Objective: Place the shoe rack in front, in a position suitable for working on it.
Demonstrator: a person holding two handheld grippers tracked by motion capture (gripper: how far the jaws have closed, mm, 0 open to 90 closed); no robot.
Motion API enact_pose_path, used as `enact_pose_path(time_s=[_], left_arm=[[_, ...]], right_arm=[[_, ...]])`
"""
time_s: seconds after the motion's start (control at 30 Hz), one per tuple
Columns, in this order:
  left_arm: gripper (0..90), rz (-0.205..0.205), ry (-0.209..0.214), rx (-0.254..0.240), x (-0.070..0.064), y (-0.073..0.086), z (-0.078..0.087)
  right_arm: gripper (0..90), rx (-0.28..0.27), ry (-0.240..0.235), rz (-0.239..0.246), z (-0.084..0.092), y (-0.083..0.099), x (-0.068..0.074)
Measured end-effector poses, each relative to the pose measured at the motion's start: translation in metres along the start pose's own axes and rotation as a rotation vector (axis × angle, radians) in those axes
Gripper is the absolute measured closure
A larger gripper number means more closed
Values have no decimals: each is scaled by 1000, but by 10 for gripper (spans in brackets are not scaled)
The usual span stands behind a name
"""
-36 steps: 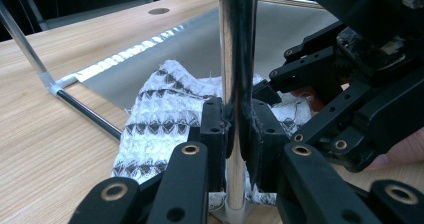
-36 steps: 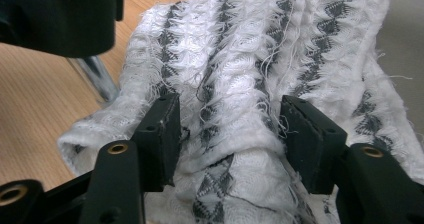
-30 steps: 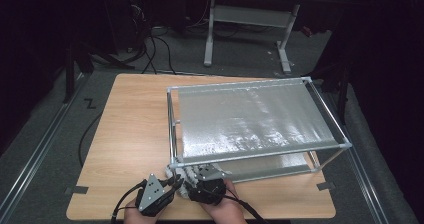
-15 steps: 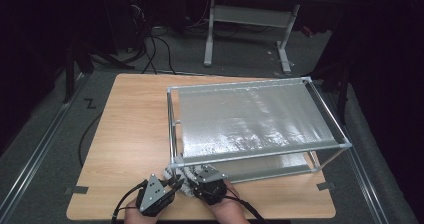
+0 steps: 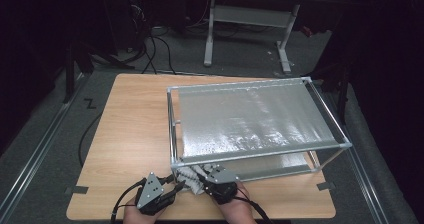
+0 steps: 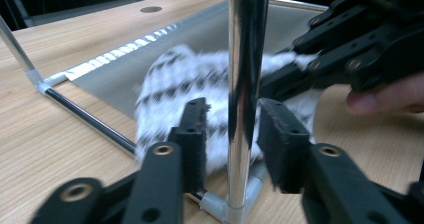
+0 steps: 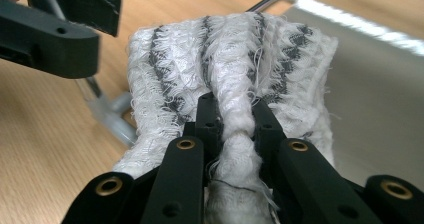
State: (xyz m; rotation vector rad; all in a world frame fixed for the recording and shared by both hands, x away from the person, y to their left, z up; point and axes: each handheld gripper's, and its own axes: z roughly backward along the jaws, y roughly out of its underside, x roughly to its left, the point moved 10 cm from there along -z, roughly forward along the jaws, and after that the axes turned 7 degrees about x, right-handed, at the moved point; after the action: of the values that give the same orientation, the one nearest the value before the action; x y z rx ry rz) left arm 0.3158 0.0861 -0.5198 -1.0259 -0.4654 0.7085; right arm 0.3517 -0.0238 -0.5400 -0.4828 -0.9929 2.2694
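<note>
Cloth [image 5: 191,178] lay bunched at the rack's [image 5: 260,154] near left corner on the table [image 5: 130,129] in the high view, with the left gripper [image 5: 172,189] and right gripper [image 5: 207,181] crowded against it at the front edge. Over to the left gripper view: its jaws had just been opening and stood apart on either side of the rack's upright post [image 6: 243,84], nothing pinched, the checked cloth [image 6: 185,84] blurred just behind. Right gripper view: the jaws had just been closing and were clamped tight on a fold of the cloth [image 7: 235,69], beside the rack's corner.
</note>
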Motion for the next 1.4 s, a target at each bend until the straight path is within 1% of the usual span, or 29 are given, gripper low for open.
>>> enact_pose_path(time_s=[0.03, 0.07, 0.13, 0.27, 0.33, 0.37, 0.4, 0.5, 0.63, 0.73, 0.77, 0.8, 0.87, 1.03, 1.17, 1.3, 1.4], left_arm=[[588, -2, -7, -3, 1, -1, 1], [562, -7, -10, -5, 2, -1, 2], [496, 0, -3, -9, 4, -2, 1], [373, 11, 21, -4, 7, -2, -1], [320, 16, 18, -3, 9, -2, -2], [293, 6, 13, -6, 11, -3, -3], [273, 18, 21, 2, 10, -2, -4], [200, 23, 27, 1, 12, -4, -8], [154, 19, 21, -7, 14, -7, -12], [153, 34, 19, -28, 20, -11, -12], [152, 46, 20, -35, 23, -12, -13], [152, 52, 22, -37, 24, -13, -13], [151, 59, 29, -41, 25, -14, -15], [151, 36, 34, -45, 22, -19, -20], [152, 27, 41, -47, 19, -22, -25], [153, 18, 46, -48, 18, -25, -28], [154, 16, 54, -45, 17, -25, -30]], right_arm=[[792, -19, 15, 13, 5, 0, -4], [792, -24, 24, 11, 9, 1, -7], [792, -46, 44, 0, 20, 2, -15], [792, -80, 94, 1, 42, 5, -27], [791, -98, 118, -12, 55, 7, -34], [791, -109, 136, -17, 62, 8, -40], [791, -115, 146, -27, 66, 10, -43], [791, -134, 189, -64, 84, 17, -58], [792, -155, 228, -103, 103, 24, -72], [792, -181, 258, -132, 118, 26, -80], [792, -187, 262, -140, 121, 26, -81], [792, -197, 271, -142, 127, 27, -82], [792, -208, 283, -138, 134, 27, -82], [792, -240, 316, -120, 152, 25, -76], [792, -266, 336, -119, 166, 23, -73], [792, -290, 353, -124, 179, 22, -72], [791, -323, 378, -123, 192, 18, -74]])
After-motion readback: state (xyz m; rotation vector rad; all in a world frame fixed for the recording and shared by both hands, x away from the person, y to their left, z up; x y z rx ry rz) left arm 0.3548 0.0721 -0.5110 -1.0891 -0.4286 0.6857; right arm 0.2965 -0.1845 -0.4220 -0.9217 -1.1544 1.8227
